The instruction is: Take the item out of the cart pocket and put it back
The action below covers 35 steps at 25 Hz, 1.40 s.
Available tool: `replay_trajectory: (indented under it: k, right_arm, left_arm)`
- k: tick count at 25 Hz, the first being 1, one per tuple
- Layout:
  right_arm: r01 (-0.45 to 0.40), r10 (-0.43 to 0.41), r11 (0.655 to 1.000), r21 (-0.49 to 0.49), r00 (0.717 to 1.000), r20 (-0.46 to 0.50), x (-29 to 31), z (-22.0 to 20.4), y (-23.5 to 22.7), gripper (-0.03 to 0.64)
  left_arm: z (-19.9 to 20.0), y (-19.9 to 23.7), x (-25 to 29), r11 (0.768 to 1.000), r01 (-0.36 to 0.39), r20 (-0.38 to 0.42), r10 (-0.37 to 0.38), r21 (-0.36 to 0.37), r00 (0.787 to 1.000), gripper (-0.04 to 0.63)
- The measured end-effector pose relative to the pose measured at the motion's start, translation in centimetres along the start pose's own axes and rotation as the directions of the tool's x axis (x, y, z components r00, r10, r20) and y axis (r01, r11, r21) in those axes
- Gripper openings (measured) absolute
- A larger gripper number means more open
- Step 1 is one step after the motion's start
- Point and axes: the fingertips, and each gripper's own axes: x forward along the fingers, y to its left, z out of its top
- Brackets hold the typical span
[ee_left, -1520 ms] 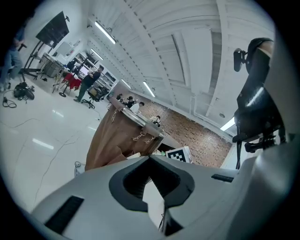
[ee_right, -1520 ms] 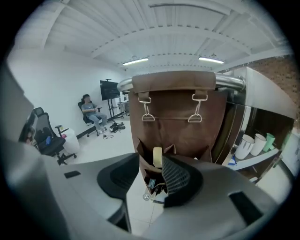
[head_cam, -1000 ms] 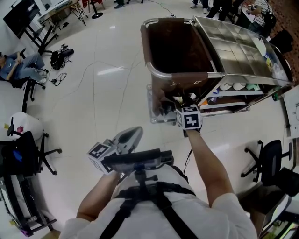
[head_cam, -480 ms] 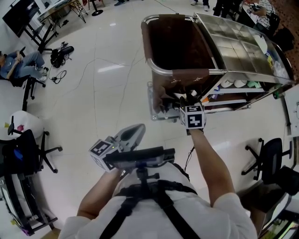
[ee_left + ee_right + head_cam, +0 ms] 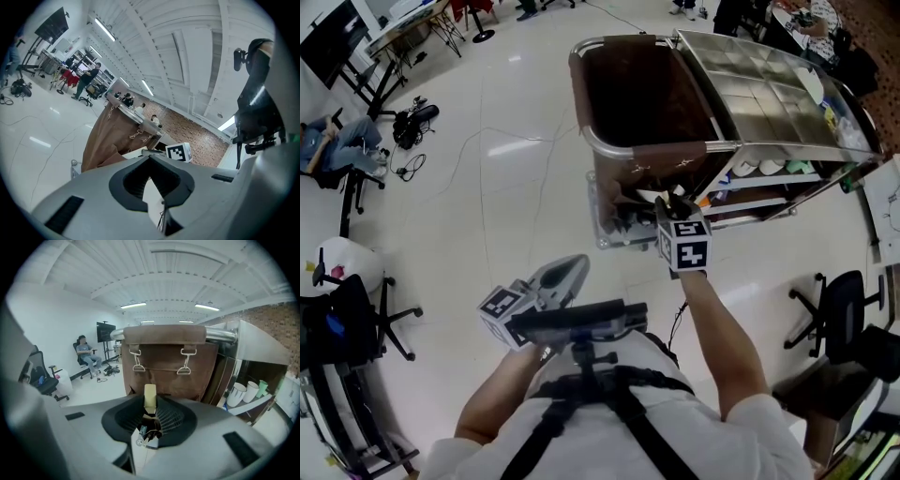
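Note:
A housekeeping cart with a brown fabric bag (image 5: 642, 94) and a steel top (image 5: 769, 80) stands ahead. The bag's front pocket (image 5: 164, 366) hangs under two strap clips. My right gripper (image 5: 150, 401) is raised just before that pocket, and its jaws have just been closing. They now pinch a small cream block (image 5: 150, 397) with a dark piece dangling under it. In the head view this gripper (image 5: 675, 202) sits at the cart's near end, its marker cube (image 5: 687, 246) facing up. My left gripper (image 5: 567, 272) is held near my body, empty, its tips together.
White cups (image 5: 237, 393) and a green one stand on the cart's open shelf. Office chairs (image 5: 839, 319) flank me on the right and the left (image 5: 356, 319). A seated person (image 5: 86, 355) and floor cables (image 5: 412, 159) are far left.
My right gripper has risen toward the top of the bag's front with the cream block between its jaws. The left gripper has stayed where it was.

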Motion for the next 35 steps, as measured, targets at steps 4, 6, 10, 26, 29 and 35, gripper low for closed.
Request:
replay_trajectory:
  k: [4, 6, 10, 26, 29, 35]
  right_arm:
    - [0.003, -0.003, 1.000, -0.004, 1.000, 0.022, -0.6, 0.7, -0.1, 0.080]
    - [0.001, -0.001, 1.000, 0.001, 1.000, 0.022, -0.6, 0.6, 0.1, 0.080]
    - [-0.012, 0.012, 1.000, 0.012, 1.000, 0.021, -1.3, 0.0, 0.5, 0.080]
    - [-0.019, 0.015, 0.999, 0.030, 0.993, 0.120, -6.0, 2.9, 0.3, 0.078]
    - [-0.024, 0.019, 0.999, 0.031, 0.990, 0.140, -6.9, 3.6, 0.4, 0.079]
    - [-0.033, 0.024, 0.998, 0.046, 0.984, 0.174, -9.1, 4.5, 0.6, 0.078]
  left_arm:
    - [0.1, 0.0, 0.4, 1.000, 0.011, 0.003, -0.011, 0.008, 1.000, 0.003]
    - [0.0, 0.1, 0.3, 1.000, 0.007, 0.007, -0.007, 0.005, 1.000, 0.003]
    - [-0.6, 0.2, -0.1, 1.000, -0.003, -0.001, 0.003, -0.006, 1.000, 0.003]
    - [-0.7, -0.7, 1.0, 0.999, 0.048, -0.011, -0.048, 0.008, 0.999, 0.004]
    - [-0.7, -0.9, 1.3, 0.998, 0.056, -0.013, -0.056, 0.010, 0.998, 0.003]
    - [-0.9, -1.2, 1.4, 0.997, 0.069, -0.025, -0.069, 0.019, 0.997, 0.003]
